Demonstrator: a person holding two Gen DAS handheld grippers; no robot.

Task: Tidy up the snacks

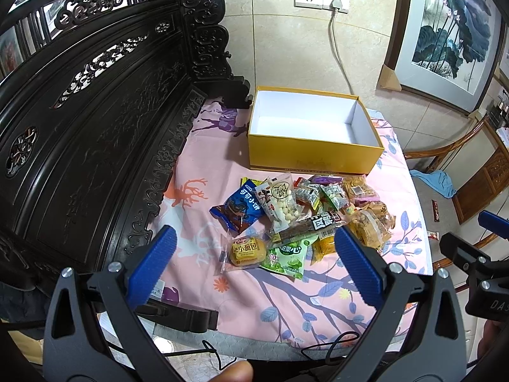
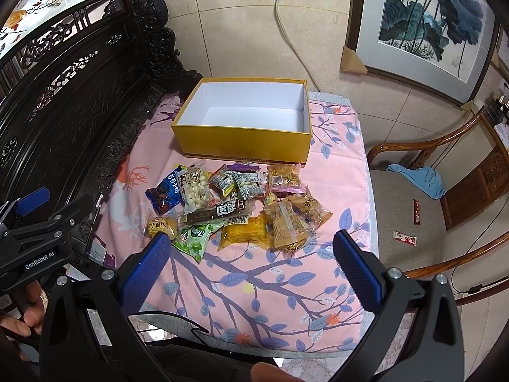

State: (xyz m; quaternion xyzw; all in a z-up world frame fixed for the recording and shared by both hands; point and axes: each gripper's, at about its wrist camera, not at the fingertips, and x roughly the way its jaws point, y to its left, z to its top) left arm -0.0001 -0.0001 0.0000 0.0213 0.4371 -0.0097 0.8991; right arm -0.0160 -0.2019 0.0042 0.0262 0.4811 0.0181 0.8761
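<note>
A pile of wrapped snacks (image 1: pixel 302 216) lies on the pink patterned cloth (image 1: pixel 286 299), also in the right wrist view (image 2: pixel 238 207). Behind it stands an open yellow box (image 1: pixel 313 156) with a white empty inside, also in the right wrist view (image 2: pixel 241 146). A small bread pack (image 1: pixel 247 251) and a green candy bag (image 1: pixel 291 256) lie nearest. My left gripper (image 1: pixel 254 254) is open and empty, held above the pile's near edge. My right gripper (image 2: pixel 251 254) is open and empty, just short of the pile.
A dark carved wooden bench back (image 1: pixel 95 127) runs along the left. A wooden chair (image 2: pixel 429 207) at the right holds a blue cloth (image 2: pixel 420 178) and two small red snack packs (image 2: pixel 404 238). A power cord (image 2: pixel 286 38) hangs on the wall behind the box.
</note>
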